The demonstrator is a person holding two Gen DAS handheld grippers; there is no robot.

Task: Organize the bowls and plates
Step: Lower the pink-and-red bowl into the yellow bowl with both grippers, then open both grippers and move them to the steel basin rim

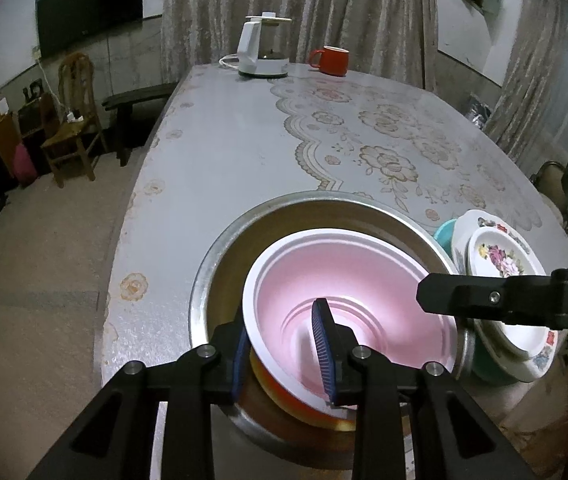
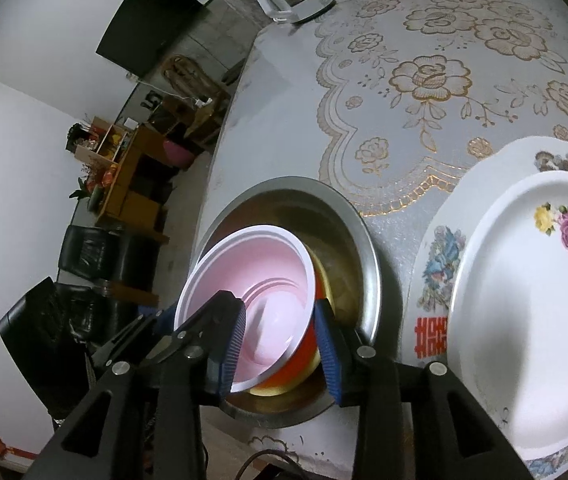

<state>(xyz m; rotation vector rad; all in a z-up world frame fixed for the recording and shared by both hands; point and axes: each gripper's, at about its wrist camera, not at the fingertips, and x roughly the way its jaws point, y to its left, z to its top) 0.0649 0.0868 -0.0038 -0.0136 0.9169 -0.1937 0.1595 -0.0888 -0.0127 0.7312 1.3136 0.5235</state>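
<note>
Far left, off the table: wooden chair [image 1: 72, 120] on the floor beside the grey table with its gold-flowered plastic cloth [image 1: 224, 160].

Left of centre: left gripper [image 1: 280, 316], black fingers with blue ribbed pads, clamped on the near rim of the round pink plastic bowl with a white lip [image 1: 364, 272]; one pad against the outer wall, the other inside. Holds the pink plastic bowl tilted.

Centre, at the table's near edge: wide round metal basin [image 1: 204, 280]. Contains the pink plastic bowl, nested on a red-orange bowl [image 2: 304, 356]; below that, a yellow rim [image 2: 272, 390].

Right of centre: right gripper [image 2: 280, 308], reaching in over the basin's right side, jaws parted astride the rims of the pink and red-orange bowls, not visibly pressing on either.

Right: stack of white flower-printed plates [image 1: 500, 260], just beside the basin, resting on a teal dish [image 1: 444, 236].

Far end of the table: white electric kettle [image 1: 260, 52], then a red mug [image 1: 334, 60] to its right.
</note>
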